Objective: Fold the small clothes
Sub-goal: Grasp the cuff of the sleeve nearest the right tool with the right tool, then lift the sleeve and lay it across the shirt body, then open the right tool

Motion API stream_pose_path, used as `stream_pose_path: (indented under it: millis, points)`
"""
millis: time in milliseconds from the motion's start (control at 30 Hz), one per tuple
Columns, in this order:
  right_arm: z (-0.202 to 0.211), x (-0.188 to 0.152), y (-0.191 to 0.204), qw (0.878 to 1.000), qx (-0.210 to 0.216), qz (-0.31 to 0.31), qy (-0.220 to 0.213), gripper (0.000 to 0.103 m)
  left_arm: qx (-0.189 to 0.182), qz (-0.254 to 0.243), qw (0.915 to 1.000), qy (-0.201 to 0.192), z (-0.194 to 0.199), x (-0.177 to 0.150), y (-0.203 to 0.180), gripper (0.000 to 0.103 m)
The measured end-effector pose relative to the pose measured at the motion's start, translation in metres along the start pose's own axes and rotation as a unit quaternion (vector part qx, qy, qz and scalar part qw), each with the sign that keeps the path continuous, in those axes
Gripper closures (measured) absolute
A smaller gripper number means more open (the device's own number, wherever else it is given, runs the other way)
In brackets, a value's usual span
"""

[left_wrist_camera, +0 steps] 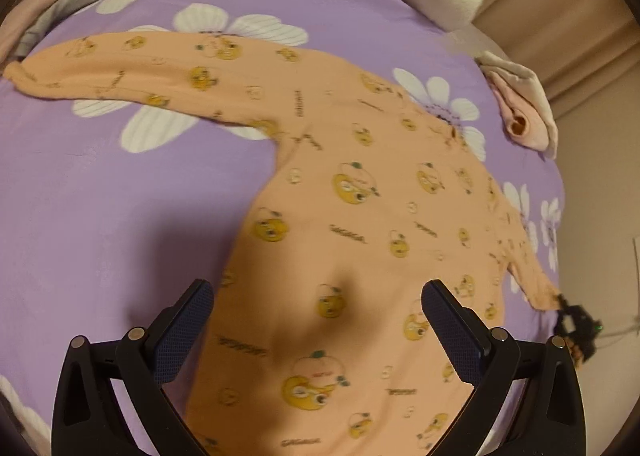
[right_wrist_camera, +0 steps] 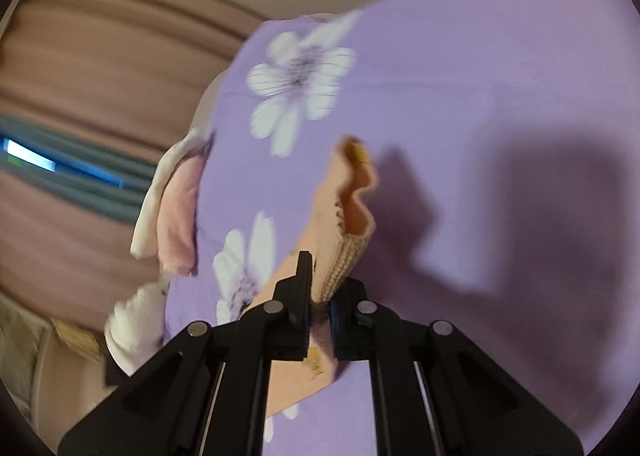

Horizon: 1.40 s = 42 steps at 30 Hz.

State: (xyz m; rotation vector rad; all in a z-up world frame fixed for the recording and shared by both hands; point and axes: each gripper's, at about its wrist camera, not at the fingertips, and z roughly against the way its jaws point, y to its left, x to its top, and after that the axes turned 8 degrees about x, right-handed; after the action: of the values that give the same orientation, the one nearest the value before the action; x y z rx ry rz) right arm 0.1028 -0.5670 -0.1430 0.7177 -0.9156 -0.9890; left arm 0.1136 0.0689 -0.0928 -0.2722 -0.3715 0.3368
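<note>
Peach knit printed with yellow cartoon faces, the small shirt [left_wrist_camera: 360, 195] lies spread flat on the purple flowered sheet [left_wrist_camera: 100, 195], directly ahead of and beneath the left gripper [left_wrist_camera: 318, 330]. That gripper hangs over the lower body of the garment with its jaws spread wide and nothing between them; whether the pads touch the cloth I cannot tell. One long sleeve [left_wrist_camera: 120, 67] stretches away ahead and to its left, fully extended and unfolded.

The right gripper [right_wrist_camera: 319, 310] is pressed together on the ribbed cuff [right_wrist_camera: 344, 256] of the other sleeve, which rises just beyond its fingertips, the cuff opening curling above the sheet. In the left wrist view this gripper shows small at the far right, at the sleeve's tip.

Judging by how things lie, folding of this shirt is only beginning: the body is flat, no fold line is visible, and only the right sleeve is lifted, probably to be brought across the chest. Left to do: both sleeves inward, then the body folded over. Other pale clothes [left_wrist_camera: 520, 103] sit beyond the shirt, near the bed's edge; whether they are finished is unclear.
</note>
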Motion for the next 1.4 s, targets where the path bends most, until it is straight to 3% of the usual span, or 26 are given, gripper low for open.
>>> stream_pose_path:
  millis: [200, 300, 500, 833, 1000, 1133, 1300, 1333, 1400]
  points:
    - [0.005, -0.017, 0.08, 0.993, 0.012, 0.114, 0.03, 0.095, -0.003, 0.007, 1.0, -0.002, 0.009, -0.001, 0.016, 0.0]
    - [-0.003, -0.036, 0.132, 0.984, 0.02, 0.17, 0.053, 0.095, 0.0, 0.006, 1.0, -0.002, 0.013, -0.001, 0.021, 0.0]
    - [-0.017, -0.105, 0.221, 0.955, 0.037, 0.279, 0.09, 0.095, -0.001, 0.013, 0.9999, -0.003, 0.023, 0.001, 0.042, 0.0]
    - [-0.041, -0.21, 0.307, 0.905, 0.047, 0.404, 0.125, 0.095, -0.013, 0.016, 0.9996, -0.022, 0.043, -0.001, 0.076, 0.0]
    - [-0.068, -0.269, 0.324, 0.879, 0.029, 0.454, 0.141, 0.095, -0.01, 0.021, 0.9993, -0.028, 0.046, 0.002, 0.09, 0.0]
    - [-0.091, -0.323, 0.317, 0.848, 0.006, 0.503, 0.17, 0.094, -0.007, 0.03, 0.9992, -0.027, 0.043, 0.005, 0.099, 0.0]
    - [-0.122, -0.398, 0.293, 0.784, -0.035, 0.581, 0.217, 0.094, -0.005, 0.026, 0.9993, -0.025, 0.039, 0.006, 0.102, 0.0]
    - [-0.128, -0.415, 0.287, 0.764, -0.043, 0.604, 0.225, 0.094, -0.005, 0.026, 0.9994, -0.024, 0.039, 0.007, 0.103, 0.0]
    - [-0.134, -0.436, 0.277, 0.738, -0.049, 0.63, 0.237, 0.093, -0.006, 0.026, 0.9994, -0.023, 0.038, 0.007, 0.103, 0.0]
